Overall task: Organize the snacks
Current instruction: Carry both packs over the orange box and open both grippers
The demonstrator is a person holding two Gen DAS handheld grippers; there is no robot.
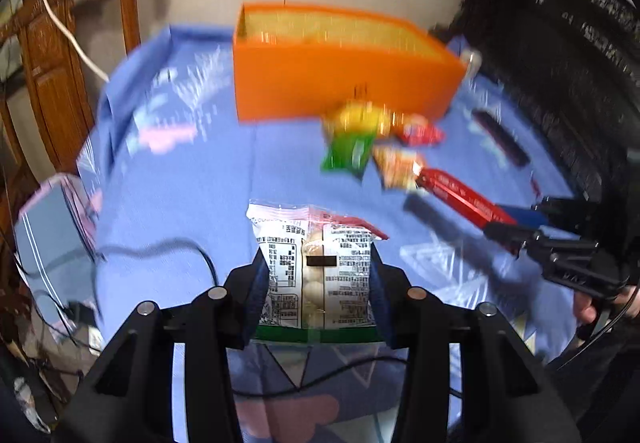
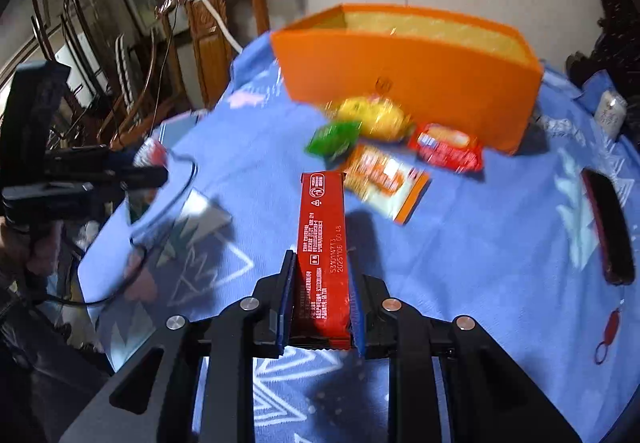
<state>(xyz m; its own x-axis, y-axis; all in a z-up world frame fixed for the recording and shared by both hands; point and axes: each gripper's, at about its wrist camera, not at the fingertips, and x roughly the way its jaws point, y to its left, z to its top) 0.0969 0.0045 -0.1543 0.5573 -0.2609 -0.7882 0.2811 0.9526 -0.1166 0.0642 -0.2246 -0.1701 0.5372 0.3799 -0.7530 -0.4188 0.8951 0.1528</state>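
Note:
My left gripper (image 1: 318,263) is shut on a white snack bag (image 1: 316,267) with black print, lifted off the blue cloth. My right gripper (image 2: 322,271) is shut on a long red snack bar (image 2: 322,239), which also shows at the right of the left wrist view as a red snack bar (image 1: 460,197). An open orange box (image 1: 340,83) stands at the back, seen too in the right wrist view as the orange box (image 2: 412,79). In front of it lie a yellow packet (image 2: 374,115), a green packet (image 2: 332,139), a red packet (image 2: 448,147) and an orange-white packet (image 2: 384,187).
A blue patterned cloth (image 2: 480,243) covers the table. A dark oblong object (image 2: 610,227) lies at the right. A black cable (image 1: 160,247) trails over the left side. Wooden chairs (image 1: 60,63) stand beyond the left edge, and dark furniture (image 1: 560,43) sits at the right.

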